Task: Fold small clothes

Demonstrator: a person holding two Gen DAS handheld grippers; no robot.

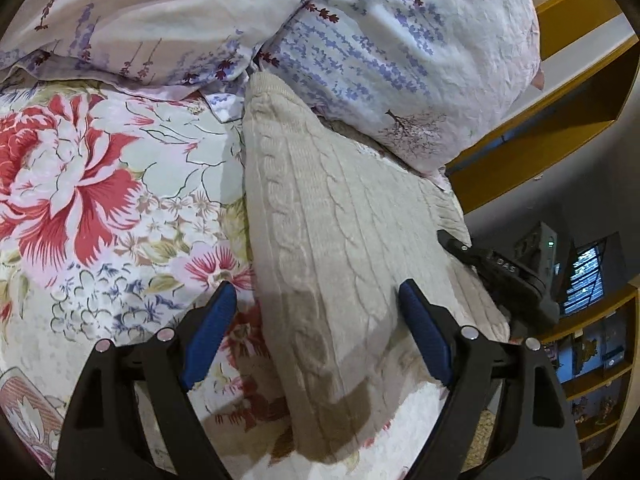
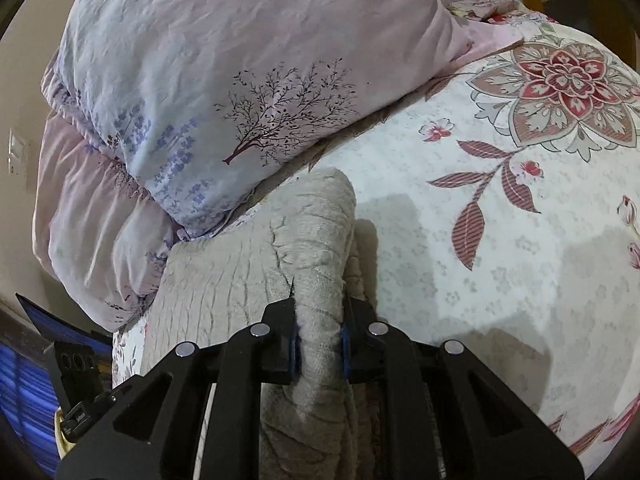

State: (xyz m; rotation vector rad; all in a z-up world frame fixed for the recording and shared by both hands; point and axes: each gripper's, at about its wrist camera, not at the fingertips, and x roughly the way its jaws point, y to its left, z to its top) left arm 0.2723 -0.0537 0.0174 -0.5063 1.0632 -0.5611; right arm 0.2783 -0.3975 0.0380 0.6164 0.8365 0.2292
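Note:
A beige cable-knit garment [image 1: 320, 208] lies lengthwise on the floral bedsheet [image 1: 100, 200]. My left gripper [image 1: 317, 288] hovers over its near end, open, the blue pads [image 1: 212, 332] standing wide on either side of the knit without pressing it. In the right wrist view my right gripper [image 2: 319, 309] is shut on a bunched edge of the same beige knit garment [image 2: 240, 272], which bulges up between the jaws. The right gripper [image 1: 496, 270] also shows as a black shape at the garment's right edge in the left wrist view.
Two lavender-print pillows [image 1: 400, 48] are piled at the head of the bed, one overlapping the garment's far end [image 2: 200, 80]. Yellow wooden shelving [image 1: 592, 360] stands to the right of the bed. White floral sheet [image 2: 500, 260] stretches to the right of the garment.

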